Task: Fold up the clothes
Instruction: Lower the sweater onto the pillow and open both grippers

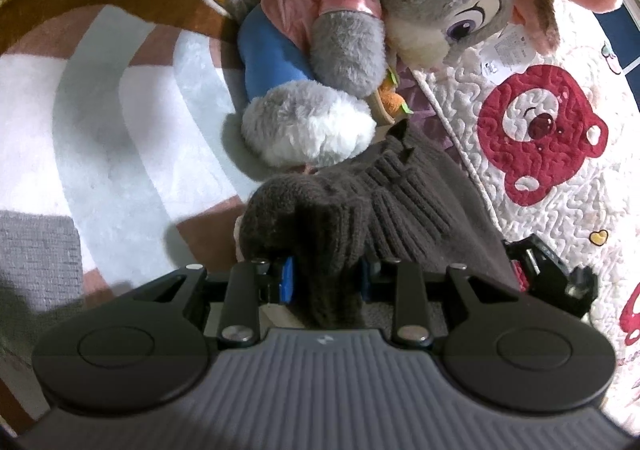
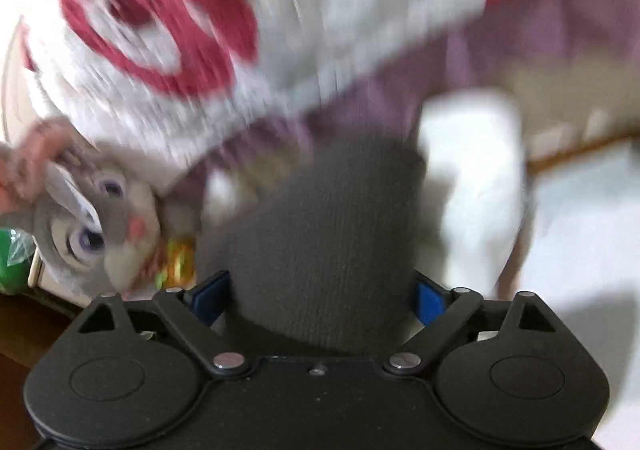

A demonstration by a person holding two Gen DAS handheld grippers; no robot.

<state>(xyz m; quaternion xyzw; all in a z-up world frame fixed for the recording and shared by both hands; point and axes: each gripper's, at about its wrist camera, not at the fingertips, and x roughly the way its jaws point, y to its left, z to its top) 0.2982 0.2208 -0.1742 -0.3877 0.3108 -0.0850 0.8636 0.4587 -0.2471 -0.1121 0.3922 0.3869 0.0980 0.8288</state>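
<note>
A dark grey-brown knitted garment (image 1: pixel 384 202) with a ribbed hem is bunched up in front of my left gripper (image 1: pixel 325 278), which is shut on a fold of it between the blue pads (image 1: pixel 286 282). The same garment (image 2: pixel 320 234) appears in the blurred right wrist view, rising between the fingers of my right gripper (image 2: pixel 320 290). Those jaws stand wide apart, and the knit fills the gap between the blue pads (image 2: pixel 430 302) without being pinched. A black part at the garment's right edge (image 1: pixel 556 270) looks like the right gripper's body.
A big grey plush rabbit (image 1: pixel 360 30) in pink and blue lies just beyond the garment. A white quilt with red bears (image 1: pixel 544 130) spreads to the right. A brown, white and pale blue rug (image 1: pixel 120 110) covers the left. A second plush rabbit head (image 2: pixel 92 226) lies left.
</note>
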